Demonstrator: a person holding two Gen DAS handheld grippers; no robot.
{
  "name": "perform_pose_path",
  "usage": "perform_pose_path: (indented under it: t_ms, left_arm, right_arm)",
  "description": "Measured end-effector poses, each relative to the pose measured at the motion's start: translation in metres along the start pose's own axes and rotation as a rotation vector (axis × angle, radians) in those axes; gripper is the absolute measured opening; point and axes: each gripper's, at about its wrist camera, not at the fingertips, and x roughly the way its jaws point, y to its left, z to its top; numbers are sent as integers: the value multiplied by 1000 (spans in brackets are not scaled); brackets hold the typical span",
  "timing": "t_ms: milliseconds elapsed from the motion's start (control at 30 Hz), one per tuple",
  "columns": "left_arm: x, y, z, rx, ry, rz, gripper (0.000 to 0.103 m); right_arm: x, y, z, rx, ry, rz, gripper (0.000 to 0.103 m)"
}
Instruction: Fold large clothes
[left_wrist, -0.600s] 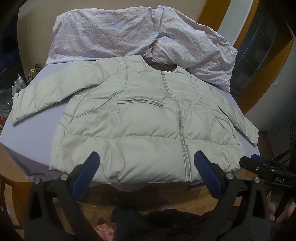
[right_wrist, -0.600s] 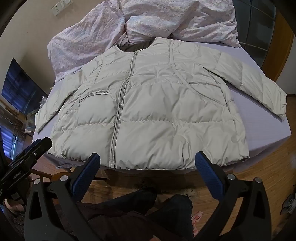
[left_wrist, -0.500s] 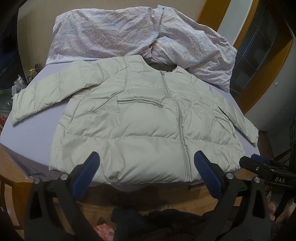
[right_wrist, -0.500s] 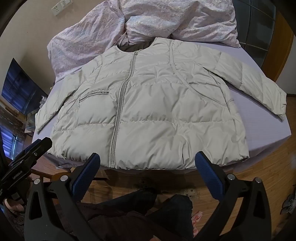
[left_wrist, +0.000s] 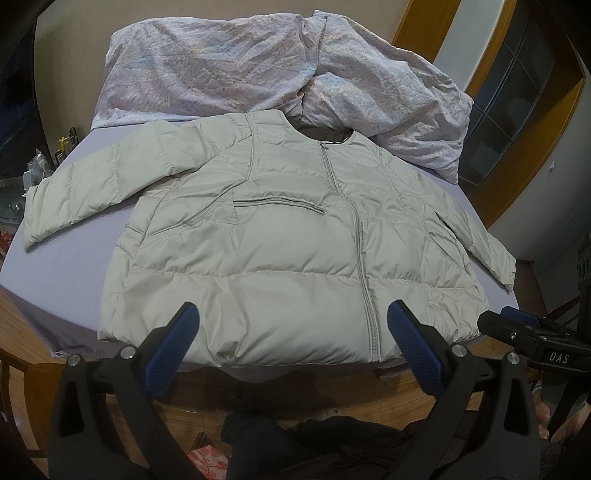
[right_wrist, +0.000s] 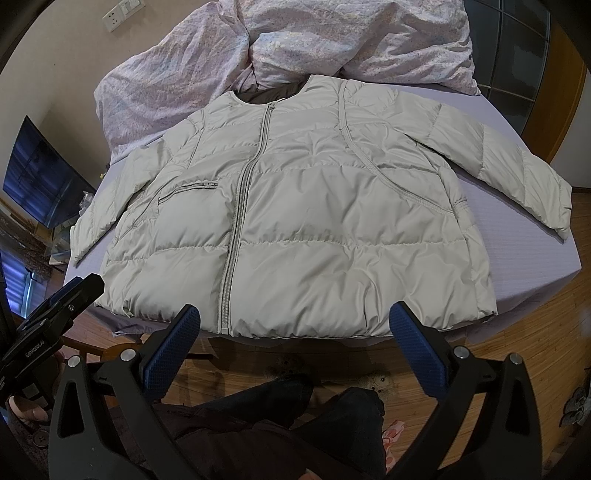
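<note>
A pale grey-green puffer jacket (left_wrist: 280, 236) lies flat and zipped on the lilac bed sheet (left_wrist: 74, 258), front up, both sleeves spread outward, hem at the near bed edge. The same jacket (right_wrist: 314, 206) fills the right wrist view. My left gripper (left_wrist: 291, 325) hovers wide open just over the hem, left of the zipper, touching nothing. My right gripper (right_wrist: 295, 325) is also wide open above the hem, right of the zipper, holding nothing. Each gripper shows at the edge of the other's view: the right gripper (left_wrist: 532, 336), the left gripper (right_wrist: 59, 310).
A crumpled floral duvet (left_wrist: 258, 70) is heaped at the head of the bed behind the collar. Wooden floor (right_wrist: 517, 354) runs along the near bed edge, where the person's dark trouser legs (right_wrist: 295, 413) stand. A dark screen (right_wrist: 40, 177) and cluttered side table sit left; a wooden door frame (left_wrist: 535, 122) right.
</note>
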Motion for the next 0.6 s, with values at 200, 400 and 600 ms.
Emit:
perform_pose_path:
  t_ms: [200, 400, 600]
  left_arm:
    - [0, 0, 0, 0, 0, 0, 101]
    - [0, -1, 0, 0, 1, 2, 101]
    - [0, 0, 0, 0, 1, 0, 101]
  right_arm:
    - [0, 0, 0, 0, 0, 0, 102]
    - [1, 0, 0, 0, 1, 1, 102]
    - [1, 0, 1, 0, 1, 1, 102]
